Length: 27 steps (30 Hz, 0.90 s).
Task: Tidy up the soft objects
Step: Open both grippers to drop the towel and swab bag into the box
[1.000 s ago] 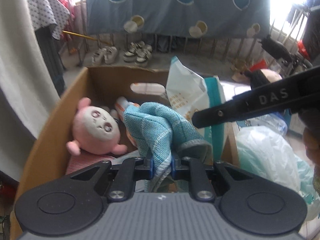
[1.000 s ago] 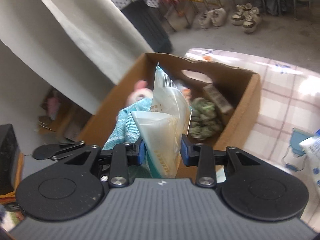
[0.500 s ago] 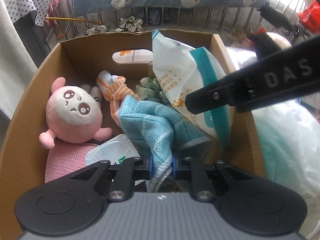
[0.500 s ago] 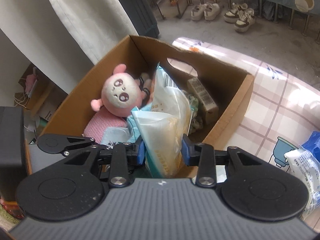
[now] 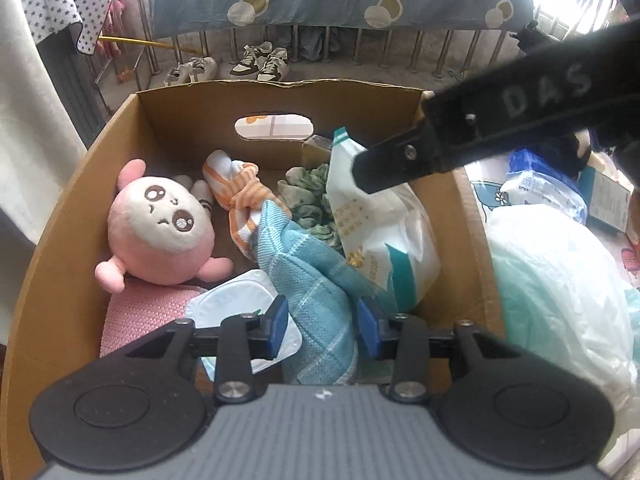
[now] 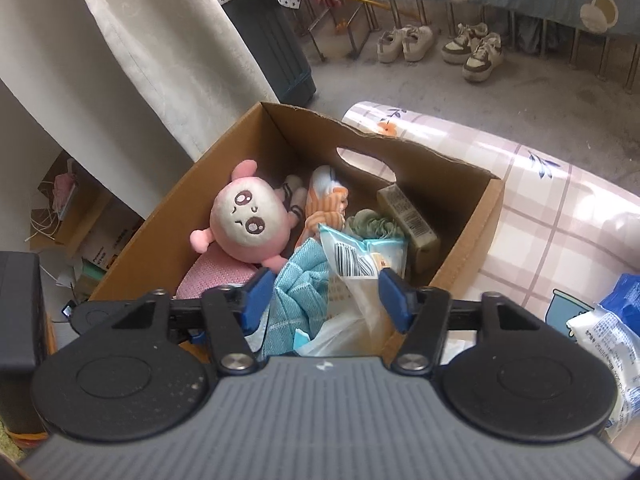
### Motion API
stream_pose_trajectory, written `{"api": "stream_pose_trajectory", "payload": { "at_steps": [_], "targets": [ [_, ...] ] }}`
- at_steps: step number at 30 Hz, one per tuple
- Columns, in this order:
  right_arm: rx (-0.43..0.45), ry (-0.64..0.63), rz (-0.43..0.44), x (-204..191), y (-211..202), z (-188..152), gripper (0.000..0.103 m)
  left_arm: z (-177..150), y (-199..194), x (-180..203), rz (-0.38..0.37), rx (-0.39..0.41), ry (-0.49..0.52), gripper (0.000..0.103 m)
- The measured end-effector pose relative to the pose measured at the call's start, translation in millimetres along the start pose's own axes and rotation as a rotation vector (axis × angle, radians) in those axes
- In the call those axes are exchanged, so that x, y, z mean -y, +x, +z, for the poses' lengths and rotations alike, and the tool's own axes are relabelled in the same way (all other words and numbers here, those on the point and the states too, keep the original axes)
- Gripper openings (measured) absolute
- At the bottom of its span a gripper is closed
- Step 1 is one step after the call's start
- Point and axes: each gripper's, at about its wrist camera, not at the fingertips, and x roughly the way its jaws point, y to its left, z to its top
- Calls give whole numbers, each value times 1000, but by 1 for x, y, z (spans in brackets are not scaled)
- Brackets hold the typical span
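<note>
Left wrist view: left tool (image 5: 322, 328), jaws just opened and standing clear of the blue cloth (image 5: 316, 280) that lies between them inside the cardboard box (image 5: 56, 240). Right tool (image 6: 326, 300), nearer the box's right wall, has likewise just been opening around the tissue pack (image 6: 356, 276) (pads apart from it). Both items run lengthwise away from the tools, into the box.

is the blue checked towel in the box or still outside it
In the cardboard box: the blue checked towel lies crumpled inside, beside the pink plush.
</note>
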Motion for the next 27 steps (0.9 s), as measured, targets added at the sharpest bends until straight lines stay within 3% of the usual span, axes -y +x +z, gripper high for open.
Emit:
{"api": "stream_pose_trajectory", "payload": {
  "at_steps": [2,5,10,15,18,21,23,27],
  "targets": [
    [-11,-14,-20,-2,3,-1,23,-1,0,-1,3,0,-3,40],
    [-45,-56,-71,-8,16,-5,10,-3,1,-2,3,-5,-9,40],
    [-71,-106,-126,-14,26,-10,9,-4,-2,-3,5,-3,-18,43],
    [23,-97,-33,-14,-6,-12,12,-8,-21,1,20,42,-13,61],
    [75,-83,12,-12,-34,-18,22,-11,-38,7,33,71,-9,69],
    [132,-67,49,-10,-67,-30,38,-15,-56,15,53,102,-7,82],
    [172,-61,65,-8,-89,-39,52,-19,-69,22,75,127,-5,84],
    [241,-40,80,0,-135,-65,68,-30,-97,37,112,174,10,94]
  ]
}}
